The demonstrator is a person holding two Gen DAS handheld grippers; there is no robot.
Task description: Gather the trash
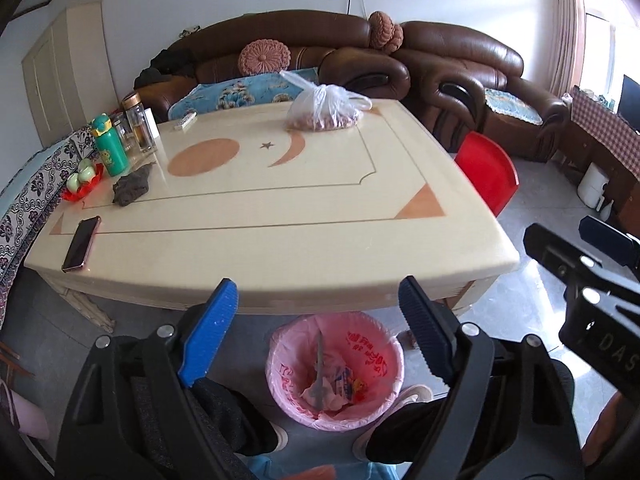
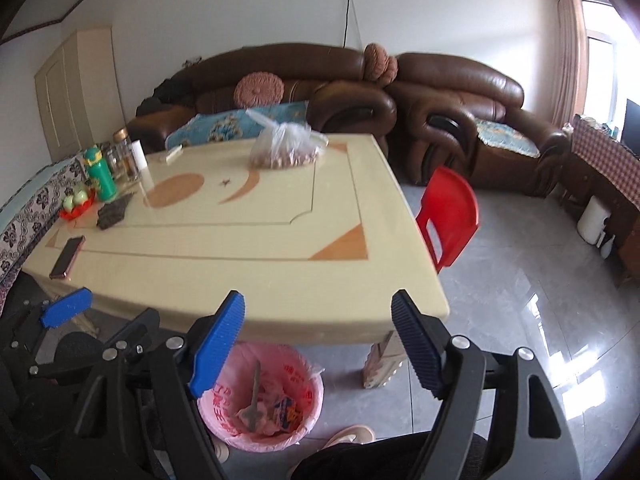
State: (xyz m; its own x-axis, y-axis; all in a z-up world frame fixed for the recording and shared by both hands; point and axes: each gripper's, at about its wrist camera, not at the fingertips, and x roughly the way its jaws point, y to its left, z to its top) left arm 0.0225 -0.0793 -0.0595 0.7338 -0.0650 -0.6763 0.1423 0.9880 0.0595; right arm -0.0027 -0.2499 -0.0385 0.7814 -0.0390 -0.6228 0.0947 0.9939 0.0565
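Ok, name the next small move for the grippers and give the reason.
Probably hold both back and scan the table: the left gripper and right gripper are open and empty, the pink-lined bin already holds wrappers, and what shows on the tabletop, such as the phone, isn't obviously trash.

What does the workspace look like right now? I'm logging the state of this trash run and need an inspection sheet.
Surface: cream table, no loose trash seen on it.
Job's things: trash bin with pink liner on the floor by the table's near edge, wrappers inside.
Clutter: phone, dark cloth, green bottle, jars, bag of nuts.
Grippers: left gripper and right gripper open, empty.
Cables: thin cord down the wall.
Surroundings: brown sofa, red chair.
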